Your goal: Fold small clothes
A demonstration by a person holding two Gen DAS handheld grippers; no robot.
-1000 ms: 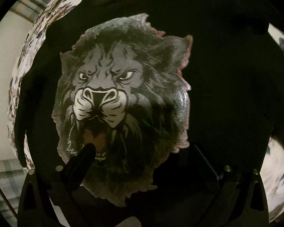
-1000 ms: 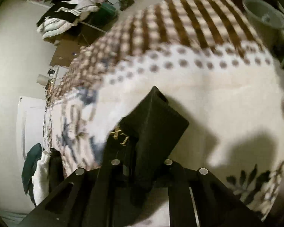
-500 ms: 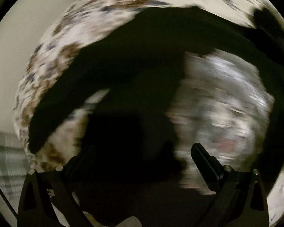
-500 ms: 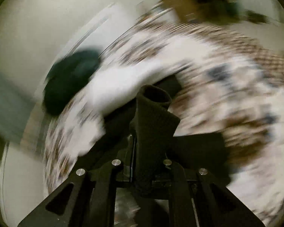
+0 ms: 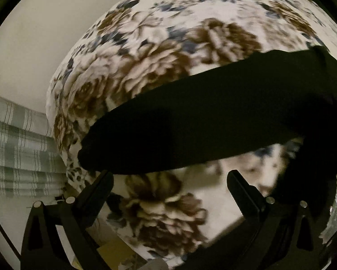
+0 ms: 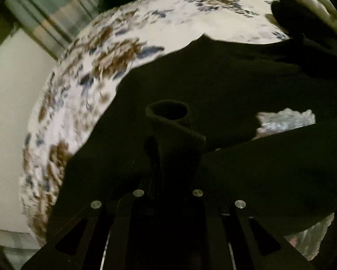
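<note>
The black long-sleeved shirt (image 6: 213, 85) lies spread on a floral blanket (image 6: 83, 85), covering most of what the right wrist view shows of it. One sleeve (image 5: 202, 123) stretches as a long dark band across the blanket in the left wrist view, its cuff end reaching toward the blanket's left edge. A strip of the shirt's silvery chest print (image 6: 285, 120) shows between two dark folds of cloth, and another patch of it glints near the lower right of the same view; the print itself is too covered to make out.

The right gripper (image 6: 168, 157) pinches a fold of the black cloth: its jaws sit close together with the fabric between them, and above the fingertips the cloth stands up in a rolled tube with an open round mouth. The cloth and fingers are both black, so the exact line of contact is hard to see.

The left gripper (image 5: 168, 180) stands with its jaws wide apart and nothing between them. Its two fingers (image 5: 96, 193) frame bare blanket just below the sleeve; the left fingertip is close under the cuff end, and whether it touches cannot be told.

The blanket (image 5: 168, 45) is white with brown and blue flowers. Beyond its left edge are a pale wall (image 5: 33, 45) and a green plaid fabric (image 5: 15, 146).
</note>
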